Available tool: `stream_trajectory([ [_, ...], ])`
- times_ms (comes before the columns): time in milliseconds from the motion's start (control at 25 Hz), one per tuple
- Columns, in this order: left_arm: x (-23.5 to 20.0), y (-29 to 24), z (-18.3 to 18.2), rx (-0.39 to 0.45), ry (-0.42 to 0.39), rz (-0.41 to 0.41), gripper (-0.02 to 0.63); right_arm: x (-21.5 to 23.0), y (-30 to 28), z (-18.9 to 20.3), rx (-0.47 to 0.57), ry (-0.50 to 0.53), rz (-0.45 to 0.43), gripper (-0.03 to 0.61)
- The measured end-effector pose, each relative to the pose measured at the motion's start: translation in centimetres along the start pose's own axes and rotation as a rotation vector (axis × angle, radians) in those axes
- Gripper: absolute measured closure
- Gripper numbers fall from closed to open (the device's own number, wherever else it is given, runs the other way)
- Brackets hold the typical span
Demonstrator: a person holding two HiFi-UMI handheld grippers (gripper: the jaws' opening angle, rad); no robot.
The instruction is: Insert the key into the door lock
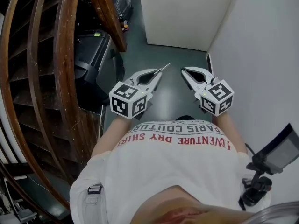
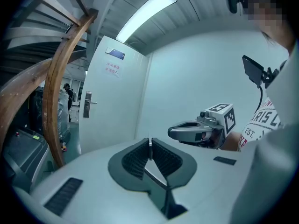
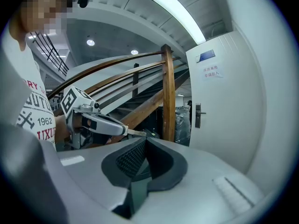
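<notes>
My left gripper (image 1: 158, 74) is shut on a thin metal key (image 1: 164, 68), whose blade sticks out past the fingertips toward the door. In the left gripper view the key (image 2: 150, 143) shows edge-on between the closed pads. My right gripper (image 1: 183, 71) is level with the left and close to its right, shut with nothing in it. The white door (image 1: 187, 13) stands ahead at the end of the passage. Its lock plate and lever handle (image 2: 87, 104) are still some way off. From the right gripper view I see the handle (image 3: 198, 115) and the key (image 3: 136, 133).
A curved wooden stair rail (image 1: 63, 78) and a slanted wooden post (image 1: 110, 15) run along the left. A black machine (image 1: 91, 55) sits under the stairs. A white wall (image 1: 261, 55) closes the right side. Dark floor (image 1: 173, 97) leads to the door.
</notes>
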State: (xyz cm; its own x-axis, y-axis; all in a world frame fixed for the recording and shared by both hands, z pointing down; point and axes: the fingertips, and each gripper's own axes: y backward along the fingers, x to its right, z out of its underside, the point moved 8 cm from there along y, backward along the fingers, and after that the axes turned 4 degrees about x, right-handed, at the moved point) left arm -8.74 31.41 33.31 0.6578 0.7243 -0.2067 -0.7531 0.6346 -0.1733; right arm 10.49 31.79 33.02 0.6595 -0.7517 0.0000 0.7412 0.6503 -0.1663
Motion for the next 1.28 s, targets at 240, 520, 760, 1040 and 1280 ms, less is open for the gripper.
stream_trajectory([
  [240, -2.3, -3.8, 1.0, -0.036, 0.027, 0.0, 0.591, 4.1, -1.9, 1.9, -0.009, -0.048, -0.005, 0.577],
  [520, -10.8, -13.2, -0.3, -0.062, 0.046, -0.046, 0.591, 15.1, -9.6, 3.3, -0.027, -0.083, -0.021, 0.577],
  [760, -18.6, -23.6, -4.0, -0.067, 0.048, -0.105, 0.591, 27.5, -16.1, 1.7, -0.014, -0.074, -0.028, 0.577],
  [1040, -24.1, -30.3, -9.5, -0.006, 0.024, -0.185, 0.591, 37.7, -20.6, -1.4, 0.021, -0.037, -0.037, 0.577],
  [1280, -28.0, -32.6, -9.9, 0.01, 0.07, -0.191, 0.591, 40.7, -23.7, -1.4, 0.021, -0.021, -0.045, 0.577],
])
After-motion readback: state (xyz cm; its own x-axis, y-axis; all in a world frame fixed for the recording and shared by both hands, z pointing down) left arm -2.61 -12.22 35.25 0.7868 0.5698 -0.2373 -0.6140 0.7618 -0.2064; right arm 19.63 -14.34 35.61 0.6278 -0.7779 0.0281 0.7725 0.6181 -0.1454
